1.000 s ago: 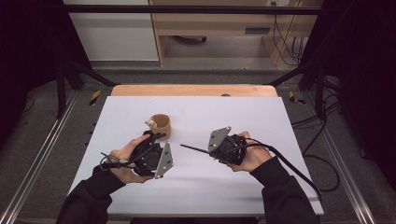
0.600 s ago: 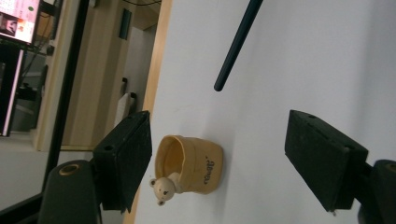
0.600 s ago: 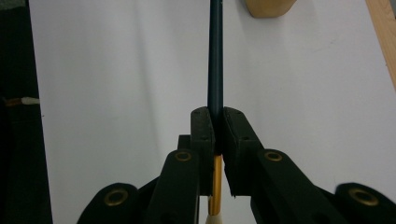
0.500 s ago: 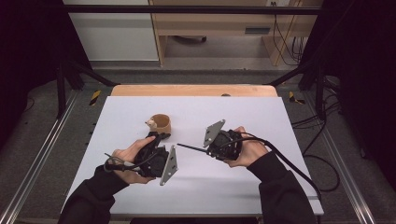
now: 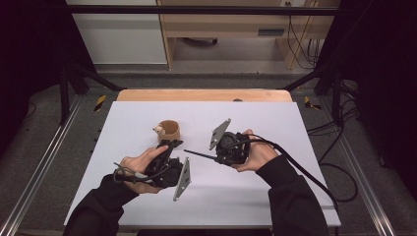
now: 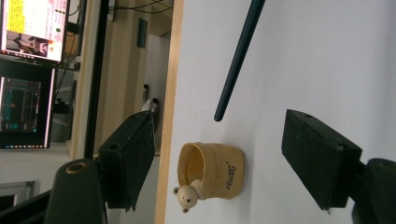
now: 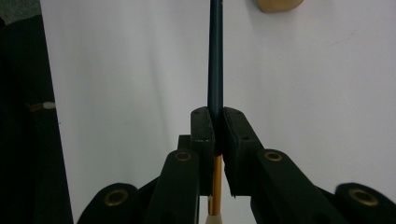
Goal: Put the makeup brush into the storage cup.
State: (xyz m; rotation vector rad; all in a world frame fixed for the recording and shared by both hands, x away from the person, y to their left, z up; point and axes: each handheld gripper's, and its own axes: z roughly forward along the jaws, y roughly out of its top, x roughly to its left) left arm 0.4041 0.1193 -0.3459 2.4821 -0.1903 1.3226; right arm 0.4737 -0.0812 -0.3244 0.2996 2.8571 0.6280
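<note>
pinching dark pencil (image 7: 215, 56), right gripper (image 5: 223, 150) swung nearer cup (image 5: 168, 131) | left gripper (image 5: 169, 146) fingers spread, barely moved

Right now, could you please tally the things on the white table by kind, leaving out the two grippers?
Bear cups: 1, tan cup standing on the table.
Pencils: 1, dark pencil clamped in the right gripper.
Total: 2
</note>
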